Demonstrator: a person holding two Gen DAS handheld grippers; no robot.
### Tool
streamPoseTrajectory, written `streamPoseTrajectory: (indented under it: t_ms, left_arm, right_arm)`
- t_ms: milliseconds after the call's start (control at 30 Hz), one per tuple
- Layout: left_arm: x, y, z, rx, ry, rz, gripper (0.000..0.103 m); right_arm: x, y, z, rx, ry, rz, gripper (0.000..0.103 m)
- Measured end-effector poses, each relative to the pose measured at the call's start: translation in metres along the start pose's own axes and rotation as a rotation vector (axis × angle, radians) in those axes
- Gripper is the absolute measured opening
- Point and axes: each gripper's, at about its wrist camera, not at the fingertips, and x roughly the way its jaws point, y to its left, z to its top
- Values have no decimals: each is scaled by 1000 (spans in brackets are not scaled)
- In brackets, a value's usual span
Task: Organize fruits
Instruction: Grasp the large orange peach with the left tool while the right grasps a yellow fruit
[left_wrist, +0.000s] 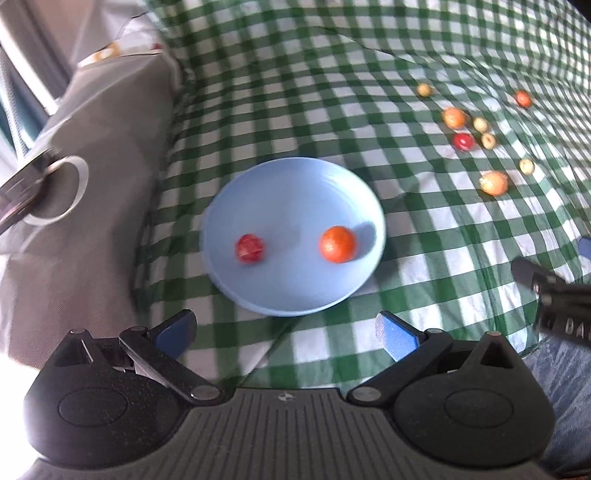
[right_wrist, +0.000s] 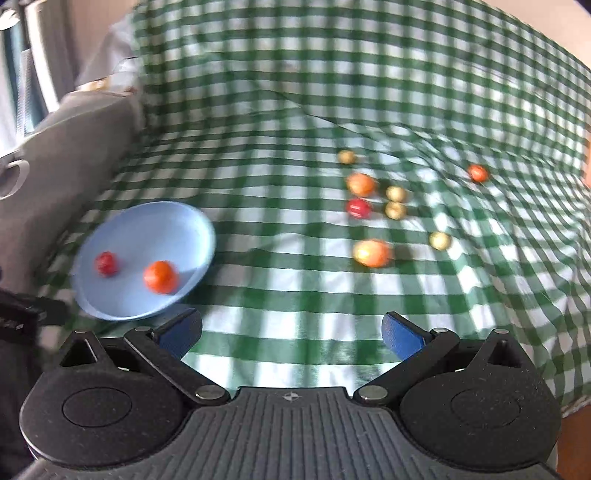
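A light blue plate (left_wrist: 295, 192) lies on the green checked cloth and holds a small red fruit (left_wrist: 250, 248) and an orange fruit (left_wrist: 337, 244). It also shows in the right wrist view (right_wrist: 147, 225) at the left. Several loose fruits lie to the right on the cloth: an orange-yellow one (right_wrist: 371, 253), a red one (right_wrist: 358, 208), small yellow ones (right_wrist: 439, 240). My left gripper (left_wrist: 284, 334) is open and empty, just short of the plate. My right gripper (right_wrist: 291, 334) is open and empty, nearer than the loose fruits.
A grey cushion or chair back (left_wrist: 96, 155) stands left of the plate. The cloth (right_wrist: 295, 110) is creased and rises at the back. The right gripper's body (left_wrist: 554, 295) shows at the right edge of the left wrist view.
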Motion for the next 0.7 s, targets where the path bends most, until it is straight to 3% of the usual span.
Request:
streamPoseTrajectory:
  t_ms: [300,467,633,700]
  left_arm:
    - [50,-87,53,112,-39,-162,103]
    - [92,-147,86,193,-40,-282,103]
    - [133,-196,110,261,-40,-303,103]
    - [146,-208,118,270,-35,-306,103]
  right_arm:
    - [70,-92,20,115,-22,-154,102]
    - [120,-140,37,123,-14,-42,98]
    - [168,-161,47,59,34,-14,89]
    - [181,-164,47,14,31,-12,77]
